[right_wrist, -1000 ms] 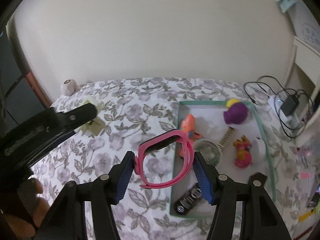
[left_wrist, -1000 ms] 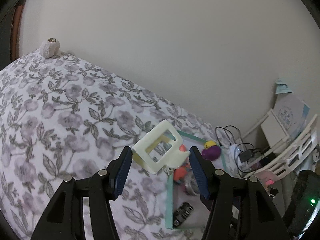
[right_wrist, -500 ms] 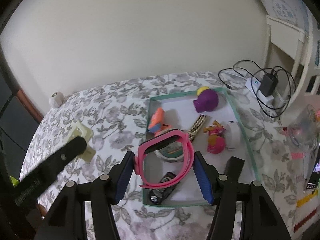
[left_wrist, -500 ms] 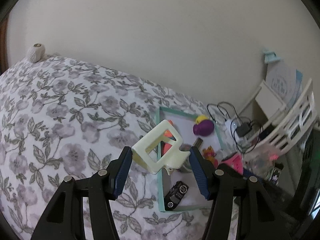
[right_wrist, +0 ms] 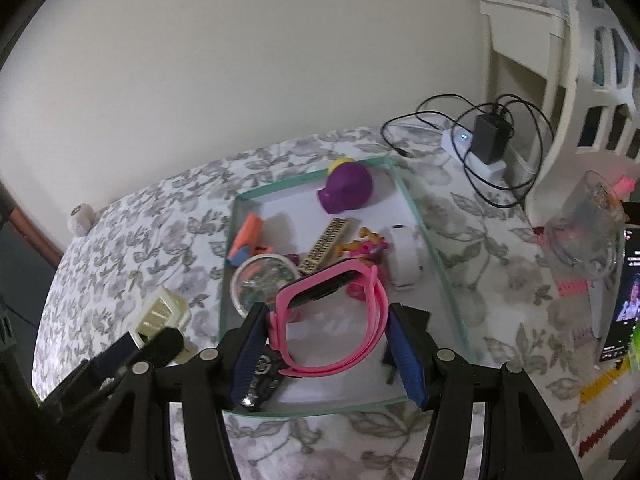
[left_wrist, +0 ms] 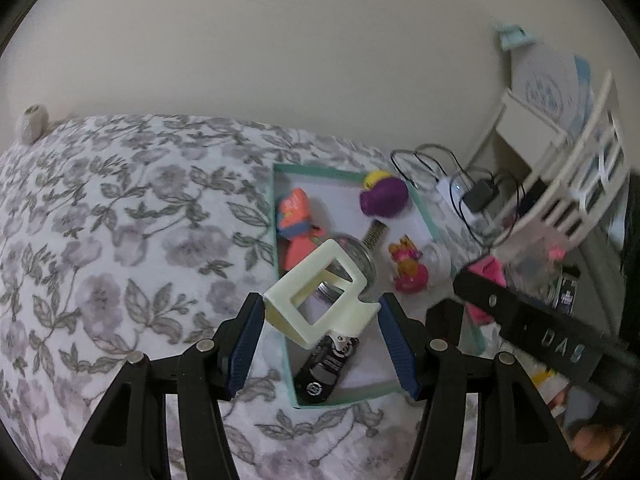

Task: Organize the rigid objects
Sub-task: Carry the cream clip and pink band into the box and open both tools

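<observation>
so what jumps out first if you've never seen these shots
The pink wristband clamped in the right gripper and the cream plastic frame clamped in the left gripper, both over the teal-rimmed tray. Then the purple duck at the tray's far end, on the floral bedspread.

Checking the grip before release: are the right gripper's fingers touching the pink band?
Touching. The right wrist view shows both fingers pressed against the pink band's sides.

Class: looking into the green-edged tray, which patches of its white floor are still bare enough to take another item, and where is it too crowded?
Bare: the tray's near right corner, between toy car and right wall; also behind the orange toy. Crowded: the middle, around the round jar and comb.
</observation>
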`<state>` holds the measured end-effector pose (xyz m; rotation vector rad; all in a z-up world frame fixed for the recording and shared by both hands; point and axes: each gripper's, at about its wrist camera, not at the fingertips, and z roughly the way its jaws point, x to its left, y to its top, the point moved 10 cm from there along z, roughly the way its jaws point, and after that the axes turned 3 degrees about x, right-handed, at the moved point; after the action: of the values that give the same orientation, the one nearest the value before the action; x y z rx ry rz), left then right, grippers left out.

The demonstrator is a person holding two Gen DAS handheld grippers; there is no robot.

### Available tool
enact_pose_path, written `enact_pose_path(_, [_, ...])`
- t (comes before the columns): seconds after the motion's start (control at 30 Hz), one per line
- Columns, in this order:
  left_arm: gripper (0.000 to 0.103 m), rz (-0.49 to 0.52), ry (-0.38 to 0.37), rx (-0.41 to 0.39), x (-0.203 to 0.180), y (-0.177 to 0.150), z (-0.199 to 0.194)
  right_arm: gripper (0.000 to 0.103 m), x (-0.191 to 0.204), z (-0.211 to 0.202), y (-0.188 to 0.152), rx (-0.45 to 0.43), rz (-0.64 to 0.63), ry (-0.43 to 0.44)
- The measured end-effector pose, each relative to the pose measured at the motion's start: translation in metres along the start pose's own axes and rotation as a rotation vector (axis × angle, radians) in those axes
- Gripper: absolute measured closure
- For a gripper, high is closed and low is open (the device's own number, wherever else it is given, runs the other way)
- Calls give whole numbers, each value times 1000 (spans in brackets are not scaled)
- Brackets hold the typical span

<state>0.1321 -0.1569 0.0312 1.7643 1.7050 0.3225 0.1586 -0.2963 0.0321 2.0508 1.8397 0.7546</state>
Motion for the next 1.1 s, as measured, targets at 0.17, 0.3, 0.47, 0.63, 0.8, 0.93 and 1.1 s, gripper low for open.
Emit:
enact_pose_path(0.17, [42,103,28,40,-24,-12,17,40,-10,8,-4,20,18,-7])
enact_pose_path(0.3, [42,131,26,71,-33,-19,27,40,-13,18,-8,46,15,-14])
enact_pose_path(0.47, [42,131,21,101,-35,-25,36,40,-18,28,-15,78,22,-16])
enact_pose_path(0.63, [42,150,32,131,-37,-33,44,40,-19,41,-24,119,14,-27])
enact_pose_path(0.8, [42,178,40,143,-41,-38,48,40,-17,45,-27,133,5,-33])
enact_pose_path(0.93, [42,192,47,148,-43,-40,50,40,-16,47,-28,140,1,-36])
enact_pose_path(1.1, [42,196,56,153,-43,-41,51,39,-14,52,-32,159,-15,-42])
